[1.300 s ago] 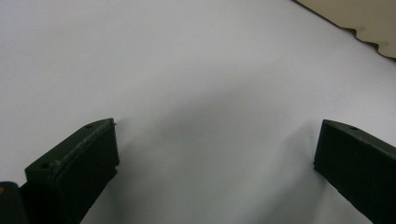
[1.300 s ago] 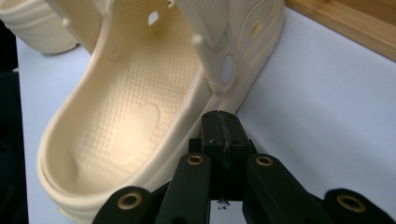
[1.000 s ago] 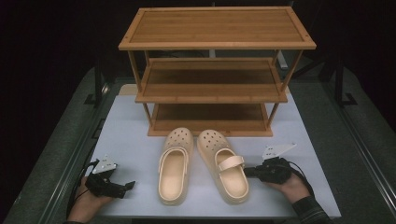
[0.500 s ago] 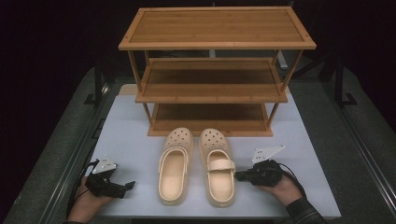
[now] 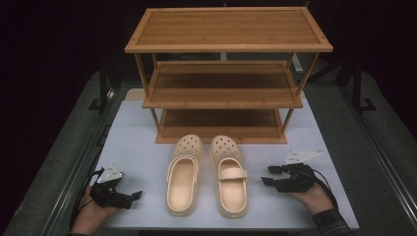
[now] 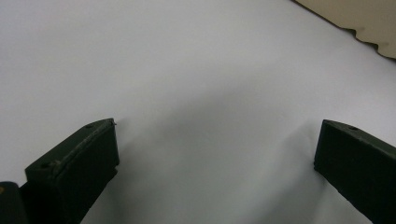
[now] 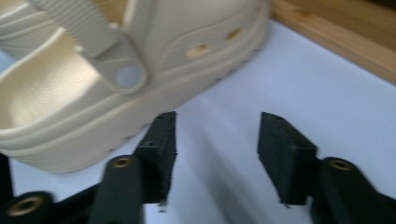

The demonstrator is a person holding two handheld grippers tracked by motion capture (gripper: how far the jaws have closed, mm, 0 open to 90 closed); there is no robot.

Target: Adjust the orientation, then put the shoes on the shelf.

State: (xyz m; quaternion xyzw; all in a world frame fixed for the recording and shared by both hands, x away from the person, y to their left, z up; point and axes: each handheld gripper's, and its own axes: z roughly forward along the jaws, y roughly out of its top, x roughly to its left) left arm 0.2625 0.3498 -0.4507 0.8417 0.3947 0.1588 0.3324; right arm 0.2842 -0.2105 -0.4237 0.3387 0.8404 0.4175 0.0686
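No writing shows on either clog (image 5: pixel 230 179); the right tool (image 5: pixel 265 175), jaws just opening, and the left tool (image 5: pixel 137 195), jaws wide, hold nothing.

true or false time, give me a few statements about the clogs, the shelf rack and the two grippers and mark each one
1. Two cream clogs lie side by side on the white mat, toes toward the wooden rack. True.
2. One clog already sits on the rack's bottom shelf. False: both are on the mat in front of the rack; the shelves are bare.
3. The right gripper is clamped on the right clog's strap. False: its jaws stand open beside the clog with nothing between them, having just been opening.
4. The left gripper has open jaws over bare mat. True.
5. The right clog's strap lies across its opening. True.
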